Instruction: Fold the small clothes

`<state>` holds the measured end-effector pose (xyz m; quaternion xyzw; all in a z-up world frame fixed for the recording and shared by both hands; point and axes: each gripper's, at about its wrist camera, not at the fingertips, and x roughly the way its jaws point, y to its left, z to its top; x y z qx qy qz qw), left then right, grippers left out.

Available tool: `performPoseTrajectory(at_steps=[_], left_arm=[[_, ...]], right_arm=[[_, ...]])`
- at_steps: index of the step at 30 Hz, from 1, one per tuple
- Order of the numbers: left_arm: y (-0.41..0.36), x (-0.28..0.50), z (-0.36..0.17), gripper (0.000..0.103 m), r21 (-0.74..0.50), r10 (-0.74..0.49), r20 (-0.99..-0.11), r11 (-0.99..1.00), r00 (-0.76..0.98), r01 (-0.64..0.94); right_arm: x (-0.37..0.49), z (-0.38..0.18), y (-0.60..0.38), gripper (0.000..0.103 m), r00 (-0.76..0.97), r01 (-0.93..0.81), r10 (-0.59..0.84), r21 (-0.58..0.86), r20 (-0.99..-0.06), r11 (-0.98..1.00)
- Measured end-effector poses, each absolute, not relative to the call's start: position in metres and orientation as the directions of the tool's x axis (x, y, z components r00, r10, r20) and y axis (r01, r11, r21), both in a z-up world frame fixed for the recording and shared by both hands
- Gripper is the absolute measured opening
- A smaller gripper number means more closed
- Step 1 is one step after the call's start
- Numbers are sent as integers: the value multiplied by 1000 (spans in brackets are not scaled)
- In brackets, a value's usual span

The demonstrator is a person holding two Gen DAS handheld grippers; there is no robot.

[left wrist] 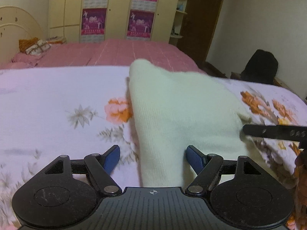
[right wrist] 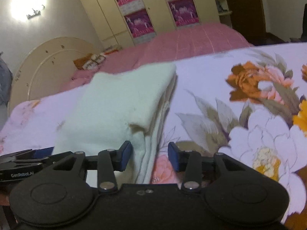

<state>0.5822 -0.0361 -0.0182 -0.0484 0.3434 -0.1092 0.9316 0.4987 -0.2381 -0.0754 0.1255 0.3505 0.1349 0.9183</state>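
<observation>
A cream knit garment (left wrist: pixel 182 115), folded into a thick pad, lies on the floral bed sheet (left wrist: pixel 48 105). My left gripper (left wrist: pixel 153 157) is open. The garment's near end lies between its blue pads; the left pad stands clear of the cloth. From the right edge of this view, a black finger of the right gripper (left wrist: pixel 274 134) reaches the garment's right corner. In the right wrist view, the folded garment (right wrist: pixel 115 105) shows its layered edge on the right side. My right gripper (right wrist: pixel 149 158) is open around that near edge, its pads not pressing. The left gripper (right wrist: pixel 23 163) shows at lower left.
Beyond the floral sheet (right wrist: pixel 211 95) lies a pink bedspread (left wrist: pixel 119 53) with pillows (left wrist: pixel 36 47) by a cream headboard (right wrist: pixel 48 65). A wardrobe with purple posters (left wrist: pixel 94 21) stands behind. A dark object (left wrist: pixel 261 65) sits off the bed's right side.
</observation>
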Motion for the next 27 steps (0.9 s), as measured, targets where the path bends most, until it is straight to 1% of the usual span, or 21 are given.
performPoseTrajectory(at_steps=[1,4,7,9,11,13,14,15,16,19,22,27], left_arm=[[-34,585,-15,76,-167,-236,-618,972,750,168],[-31,604,-6,76,-167,-236,-593,971,770,170],[-33,636,4,76,-155,-233,-575,972,784,175],[-36,660,4,76,-154,-228,-582,973,780,170],[-36,681,-3,76,-192,-245,-598,968,763,161],[-38,698,-16,76,-230,-270,-633,960,725,156],[-38,703,-23,83,-249,-285,-645,956,709,157],[-38,705,-27,87,-248,-276,-645,958,712,146],[-38,704,-28,89,-242,-271,-646,959,713,145],[-35,695,-21,89,-248,-275,-644,958,714,146],[-30,680,-17,89,-273,-317,-629,945,710,181],[-26,658,-24,89,-334,-381,-626,919,681,207]], right_arm=[[496,-72,-241,43,739,-163,342,337,-581,927],[503,-63,-248,43,781,-174,357,370,-513,913],[528,-55,-244,43,804,-165,340,366,-488,916],[548,-51,-241,43,818,-159,325,356,-474,921],[571,-54,-238,43,816,-148,320,361,-481,921],[591,-63,-232,43,791,-146,323,352,-520,925],[600,-71,-226,42,765,-131,298,315,-571,940],[608,-81,-222,43,735,-119,269,272,-622,955],[608,-85,-224,43,747,-125,275,277,-605,953],[602,-81,-234,45,747,-115,293,317,-597,941],[582,-73,-251,46,772,-122,326,377,-546,918],[552,-75,-281,48,773,-116,391,495,-499,861]])
